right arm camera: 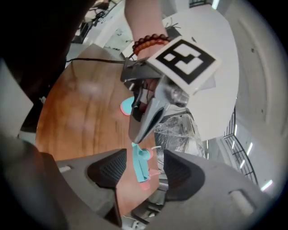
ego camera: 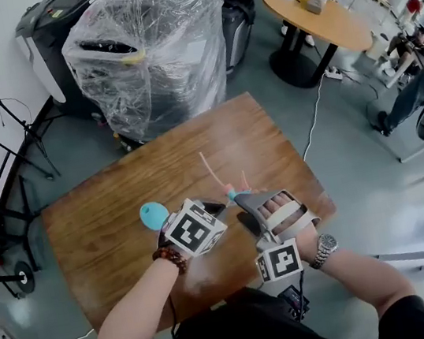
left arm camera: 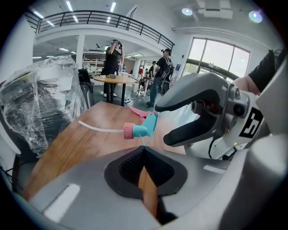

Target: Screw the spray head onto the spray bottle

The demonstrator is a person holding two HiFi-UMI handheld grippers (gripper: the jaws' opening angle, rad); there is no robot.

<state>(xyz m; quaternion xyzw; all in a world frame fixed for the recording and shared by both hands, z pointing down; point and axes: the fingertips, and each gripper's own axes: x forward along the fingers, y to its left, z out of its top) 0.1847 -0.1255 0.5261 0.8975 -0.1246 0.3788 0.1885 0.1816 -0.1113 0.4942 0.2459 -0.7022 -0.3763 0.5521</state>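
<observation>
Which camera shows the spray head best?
The left gripper view: the spray head shows whole there, tube and pink collar included. The head view shows only a small bit; the right gripper view sees it narrow, edge-on.

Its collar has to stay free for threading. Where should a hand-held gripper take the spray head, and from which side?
Take the spray head by its teal body, across the flat sides, coming from the nozzle end opposite the pink collar. Collar and long dip tube stick out one way, so that approach probably leaves both clear.
</observation>
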